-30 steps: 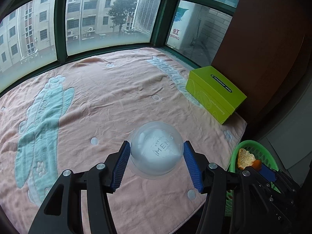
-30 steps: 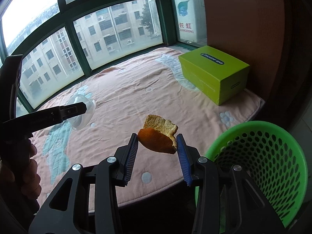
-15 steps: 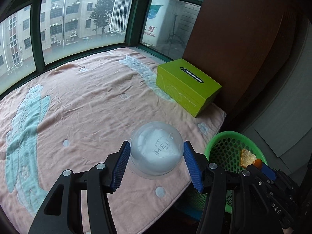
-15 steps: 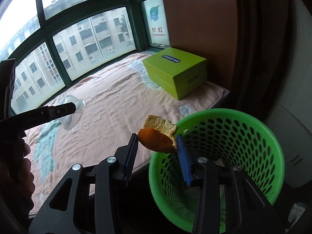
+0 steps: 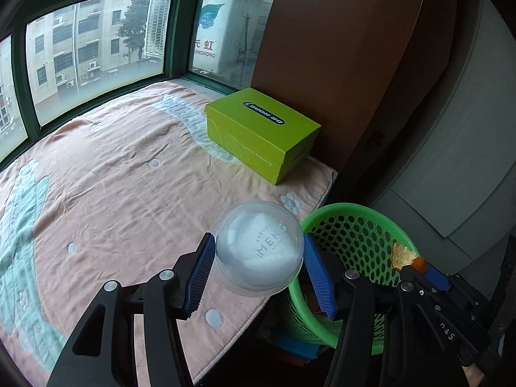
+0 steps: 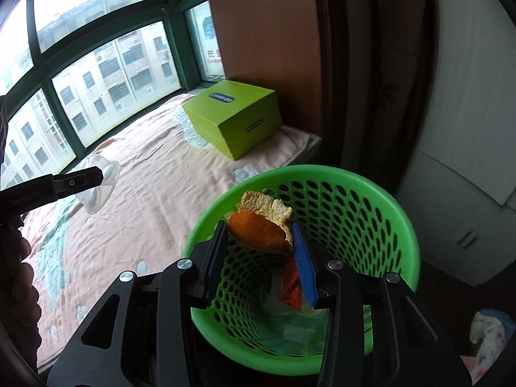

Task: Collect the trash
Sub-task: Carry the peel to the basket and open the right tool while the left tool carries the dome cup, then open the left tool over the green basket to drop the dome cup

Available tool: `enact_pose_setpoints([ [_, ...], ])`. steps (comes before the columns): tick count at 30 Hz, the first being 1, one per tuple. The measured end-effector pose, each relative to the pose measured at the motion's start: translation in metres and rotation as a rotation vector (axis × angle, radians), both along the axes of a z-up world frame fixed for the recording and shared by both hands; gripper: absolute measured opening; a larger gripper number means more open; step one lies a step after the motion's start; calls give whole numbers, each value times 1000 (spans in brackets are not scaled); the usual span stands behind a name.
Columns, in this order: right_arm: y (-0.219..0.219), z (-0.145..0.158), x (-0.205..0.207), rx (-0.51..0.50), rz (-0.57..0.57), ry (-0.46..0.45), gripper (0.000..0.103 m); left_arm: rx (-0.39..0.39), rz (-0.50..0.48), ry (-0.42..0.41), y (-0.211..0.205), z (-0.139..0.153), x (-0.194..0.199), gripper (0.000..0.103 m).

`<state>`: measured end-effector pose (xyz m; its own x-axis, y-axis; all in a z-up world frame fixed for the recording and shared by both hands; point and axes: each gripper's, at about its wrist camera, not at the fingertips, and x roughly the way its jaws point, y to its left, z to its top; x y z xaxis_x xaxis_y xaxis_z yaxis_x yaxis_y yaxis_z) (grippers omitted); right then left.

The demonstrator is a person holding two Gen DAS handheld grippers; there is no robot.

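The right tool (image 6: pixel 260 242) pinches a piece of orange peel (image 6: pixel 258 230) between its pads, directly above the mouth of the green basket (image 6: pixel 400 235), which stands on the floor just beside the bed (image 6: pixel 154 174). Some wrappers already lie at the basket's bottom. The left tool (image 5: pixel 258 269) clamps a clear plastic lid (image 5: pixel 259 253) by its sides, hanging over the bed's edge, next to the basket rim but not yet over the opening.

The peel looks ready to drop: spreading the right tool where it hangs should let the peel fall cleanly inside. The lid is wide and light, so it would be wise to bring it fully over the opening first, and to clear the right tool away so the two do not bump. A green box (image 5: pixel 262 133) sits farther back on the bed, well apart.
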<state>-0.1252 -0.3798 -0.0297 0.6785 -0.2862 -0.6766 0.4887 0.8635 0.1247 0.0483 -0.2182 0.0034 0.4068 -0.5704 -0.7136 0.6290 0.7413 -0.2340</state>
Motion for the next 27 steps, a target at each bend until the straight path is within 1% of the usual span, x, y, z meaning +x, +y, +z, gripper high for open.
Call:
enact_pose_setpoints([
  [10,-16,-2,-21,-3,-63,9,42,-5,-61,-15,-25,7,-14,54],
  [19,-24,0,-30,-6,-91,5,44,-13,-111,-16,-43,10,-28,54],
  [20,-25,0,-30,-7,-94,4,44,-15,-116,-15,-44,11,-29,54],
  [22,-25,1,-32,-11,-102,-1,49,-19,-126,-14,-46,12,-32,54],
  [27,-28,2,-35,-7,-108,-10,50,-24,-153,-14,-55,13,-39,54],
])
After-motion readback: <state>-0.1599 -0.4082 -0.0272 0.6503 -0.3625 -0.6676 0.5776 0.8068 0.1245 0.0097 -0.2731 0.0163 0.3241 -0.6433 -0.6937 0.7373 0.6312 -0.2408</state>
